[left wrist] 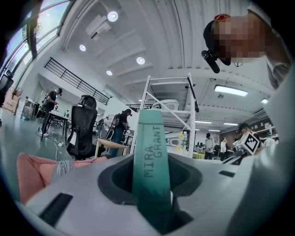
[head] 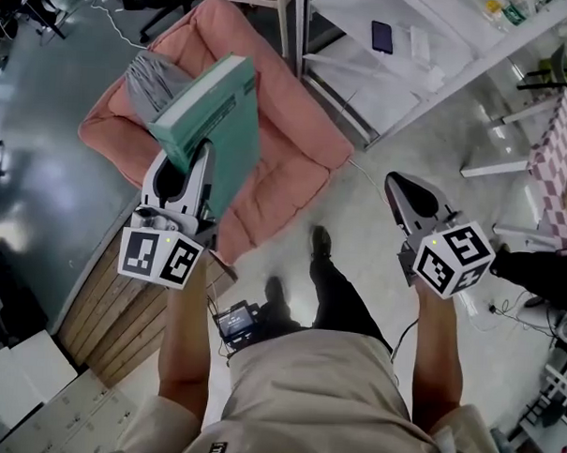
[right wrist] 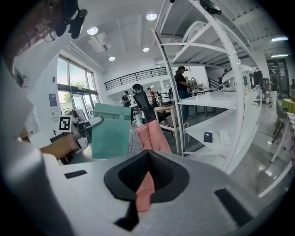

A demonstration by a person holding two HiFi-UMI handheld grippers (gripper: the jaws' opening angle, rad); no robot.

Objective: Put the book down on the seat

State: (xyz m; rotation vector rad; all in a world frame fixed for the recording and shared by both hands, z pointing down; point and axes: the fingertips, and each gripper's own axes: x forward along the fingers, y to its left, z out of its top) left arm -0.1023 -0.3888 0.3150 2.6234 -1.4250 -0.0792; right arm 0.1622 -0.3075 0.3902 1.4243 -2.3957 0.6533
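A teal book [head: 218,124] with "MIRA GRANT" on its spine [left wrist: 150,156] stands upright in my left gripper [head: 197,161], whose jaws are shut on its lower edge. It hangs over the near left part of the pink seat [head: 286,165], apart from the cushion. The right gripper view shows the book [right wrist: 110,131] to the left of the seat [right wrist: 154,136]. My right gripper [head: 404,193] is over the floor to the right of the seat, with nothing in it. Its jaws meet at the tips [right wrist: 147,161]. A strip of pink seat shows below them.
A grey cushion [head: 154,82] lies at the seat's far left. White shelving [head: 413,58] with a phone [head: 382,36] stands right behind the seat. A wooden panel [head: 120,308] is at the near left. A black office chair [left wrist: 85,124] and several people are farther off.
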